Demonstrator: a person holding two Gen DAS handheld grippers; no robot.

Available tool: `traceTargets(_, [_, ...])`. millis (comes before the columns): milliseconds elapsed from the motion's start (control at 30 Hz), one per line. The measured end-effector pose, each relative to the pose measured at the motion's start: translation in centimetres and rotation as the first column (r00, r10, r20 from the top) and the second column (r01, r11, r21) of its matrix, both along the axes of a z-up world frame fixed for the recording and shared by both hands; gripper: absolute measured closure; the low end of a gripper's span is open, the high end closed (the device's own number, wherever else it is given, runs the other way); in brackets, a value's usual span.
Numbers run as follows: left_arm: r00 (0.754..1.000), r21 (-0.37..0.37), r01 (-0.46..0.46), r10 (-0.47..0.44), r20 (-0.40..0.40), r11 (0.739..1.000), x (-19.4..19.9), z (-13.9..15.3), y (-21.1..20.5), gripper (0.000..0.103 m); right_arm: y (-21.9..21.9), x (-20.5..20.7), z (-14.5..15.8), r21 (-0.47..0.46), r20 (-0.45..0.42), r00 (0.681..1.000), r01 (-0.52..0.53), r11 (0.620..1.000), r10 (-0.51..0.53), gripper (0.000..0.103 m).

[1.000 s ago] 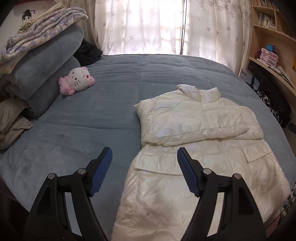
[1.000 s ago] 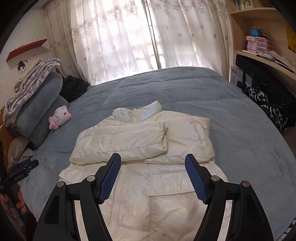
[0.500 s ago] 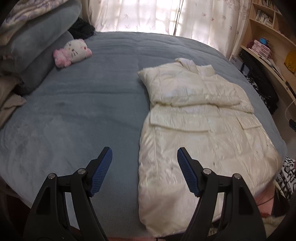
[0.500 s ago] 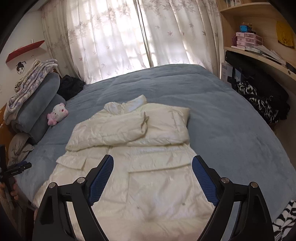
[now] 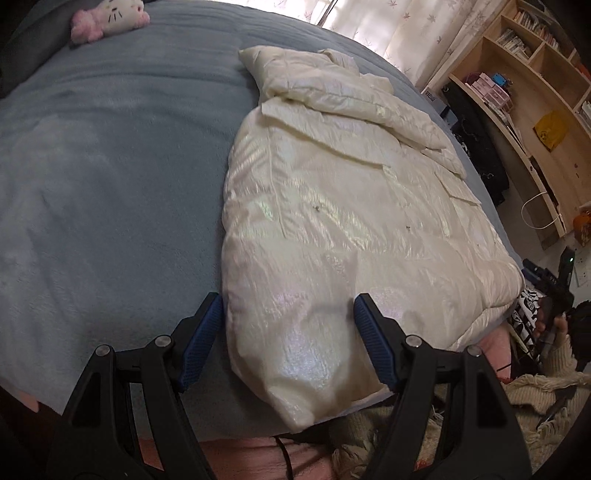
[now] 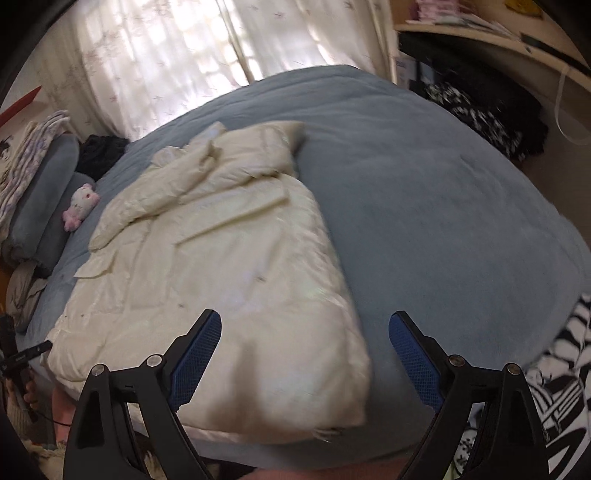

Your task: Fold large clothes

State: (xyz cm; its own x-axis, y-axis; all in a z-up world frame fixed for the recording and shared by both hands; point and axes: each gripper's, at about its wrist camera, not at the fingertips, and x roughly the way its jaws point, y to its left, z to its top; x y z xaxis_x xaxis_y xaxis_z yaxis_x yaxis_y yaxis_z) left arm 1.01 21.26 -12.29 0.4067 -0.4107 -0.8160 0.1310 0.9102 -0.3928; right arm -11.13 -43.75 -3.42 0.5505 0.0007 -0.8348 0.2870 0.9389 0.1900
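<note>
Both hand-held grippers have dropped from a high view over the bed (image 5: pixel 110 155) to the coat's hem. Left hand-held gripper (image 5: pixel 288 332) stands open astride the near-left corner of the cream puffer coat (image 5: pixel 332 192), gripping nothing. Right hand-held gripper (image 6: pixel 304 350) is opening wider, its jaws straddling the near-right corner, not pinching yet. I judge I'm set to grab both corners and fold the hem toward the collar.

Right wrist view smeared throughout; shelf (image 6: pixel 480 33) contents unreadable. Striped fabric (image 6: pixel 565 387) cut by the frame edge, possibly clothing. Jacket (image 5: pixel 351 206) stitching soft.
</note>
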Motion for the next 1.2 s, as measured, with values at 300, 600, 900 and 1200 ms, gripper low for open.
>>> traceTargets(300, [0.999,-0.060,-0.038,0.038,0.001,0.997,0.0,-1.7,-1.1,0.022,-0.2,-1.0,-6.0,0.254,0.007,0.999,0.030,0.967,-0.033,0.010])
traceTargets(600, [0.996,-0.108,-0.088,0.091,0.023,0.990,-0.5,-1.9,-3.4,0.025,2.7,0.9,-6.6,0.290,0.053,0.998,-0.030,0.957,0.015,0.054])
traceTargets(900, [0.961,-0.123,-0.218,0.235,0.143,0.968,-2.1,2.8,-4.6,0.088,6.5,2.0,-0.8,0.081,0.112,0.990,-0.091,0.993,0.082,0.080])
traceTargets(1200, [0.957,-0.135,-0.205,0.227,0.181,0.969,-8.3,10.5,-3.2,0.088,8.2,-0.7,7.4,0.049,0.136,0.979,-0.157,0.986,0.149,0.081])
